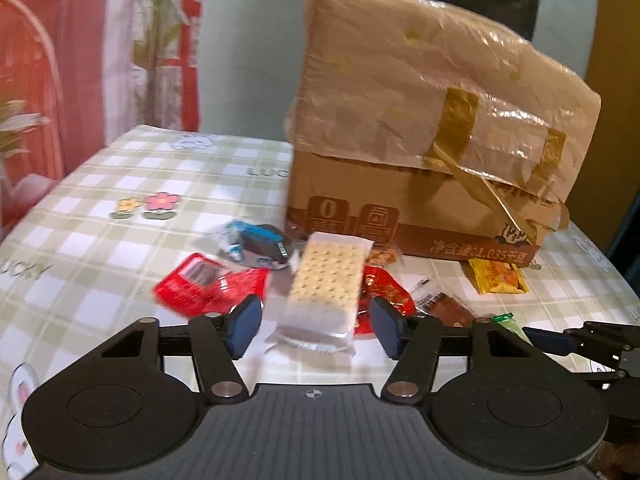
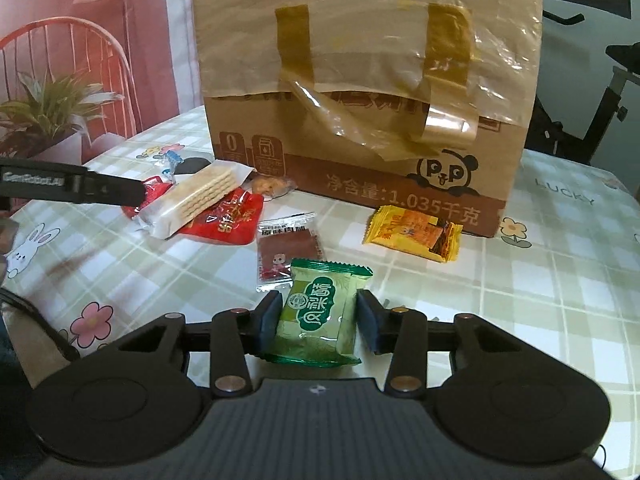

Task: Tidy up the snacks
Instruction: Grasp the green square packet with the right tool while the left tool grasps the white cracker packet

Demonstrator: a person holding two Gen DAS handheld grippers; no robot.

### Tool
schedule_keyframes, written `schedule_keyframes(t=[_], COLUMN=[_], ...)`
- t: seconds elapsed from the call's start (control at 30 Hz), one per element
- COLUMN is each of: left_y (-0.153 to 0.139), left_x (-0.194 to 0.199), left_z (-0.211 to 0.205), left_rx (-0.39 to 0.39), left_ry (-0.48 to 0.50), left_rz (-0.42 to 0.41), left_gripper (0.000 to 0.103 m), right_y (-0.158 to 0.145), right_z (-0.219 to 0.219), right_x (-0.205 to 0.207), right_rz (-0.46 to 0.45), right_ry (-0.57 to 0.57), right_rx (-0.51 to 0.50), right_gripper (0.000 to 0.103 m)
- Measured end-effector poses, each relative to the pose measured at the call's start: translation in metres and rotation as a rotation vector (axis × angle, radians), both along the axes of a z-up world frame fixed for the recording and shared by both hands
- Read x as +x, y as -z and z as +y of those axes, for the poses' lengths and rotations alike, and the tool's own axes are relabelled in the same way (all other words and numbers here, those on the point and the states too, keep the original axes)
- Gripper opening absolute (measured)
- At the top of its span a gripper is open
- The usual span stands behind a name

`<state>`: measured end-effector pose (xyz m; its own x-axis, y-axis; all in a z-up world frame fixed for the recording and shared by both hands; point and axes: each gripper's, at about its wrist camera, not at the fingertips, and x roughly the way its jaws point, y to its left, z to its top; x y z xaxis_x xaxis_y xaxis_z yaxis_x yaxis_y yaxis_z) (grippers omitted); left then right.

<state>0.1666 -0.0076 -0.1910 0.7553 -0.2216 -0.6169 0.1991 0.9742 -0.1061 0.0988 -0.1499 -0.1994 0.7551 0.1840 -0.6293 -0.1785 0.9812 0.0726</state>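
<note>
Snacks lie scattered before a taped cardboard box [image 2: 360, 80] on the checked tablecloth [image 2: 560, 280].
Lower centre of each view: the right gripper [image 2: 316, 320] grasps a green packet [image 2: 320, 312]; the left gripper [image 1: 314, 326] stands released around a cracker pack [image 1: 324, 284], pads apart from it.

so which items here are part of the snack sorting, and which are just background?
Job:
cracker pack
green pastry packet
yellow packet
red packets
jerky packet
cardboard box

Background:
potted plant
red chair
checked tablecloth
</note>
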Motion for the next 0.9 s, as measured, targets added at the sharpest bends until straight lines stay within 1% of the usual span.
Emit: schedule_keyframes(t=[0.17, 0.27, 0.37, 0.5, 0.57, 0.63, 0.73, 0.9], left_y=[0.010, 0.012, 0.016, 0.024, 0.026, 0.026, 0.024, 0.021], left_x=[0.025, 0.035, 0.045, 0.057, 0.056, 0.053, 0.044, 0.027], left_z=[-0.007, -0.009, -0.014, -0.016, -0.017, -0.020, -0.019, -0.013], left_rx=[0.031, 0.015, 0.026, 0.010, 0.008, 0.031, 0.029, -0.006], left_ry=[0.002, 0.010, 0.014, 0.005, -0.004, -0.006, -0.029, -0.034], left_rz=[0.034, 0.047, 0.057, 0.092, 0.084, 0.077, 0.071, 0.078], left_gripper=[0.061, 0.061, 0.061, 0.061, 0.061, 0.051, 0.051, 0.051], right_y=[0.001, 0.001, 0.002, 0.002, 0.002, 0.003, 0.003, 0.003], right_z=[-0.001, 0.000, 0.000, 0.001, 0.000, 0.000, 0.000, -0.001], right_x=[0.000, -0.001, 0.000, 0.001, 0.001, 0.000, 0.001, 0.001], right_rz=[-0.003, -0.005, -0.006, -0.008, -0.009, -0.010, -0.010, -0.010], right_ry=[0.004, 0.006, 0.003, 0.000, 0.000, -0.001, -0.001, 0.000], right_rx=[0.009, 0.005, 0.003, -0.008, -0.001, 0.003, 0.007, 0.013], right_gripper=[0.044, 0.044, 0.044, 0.044, 0.044, 0.044, 0.044, 0.044])
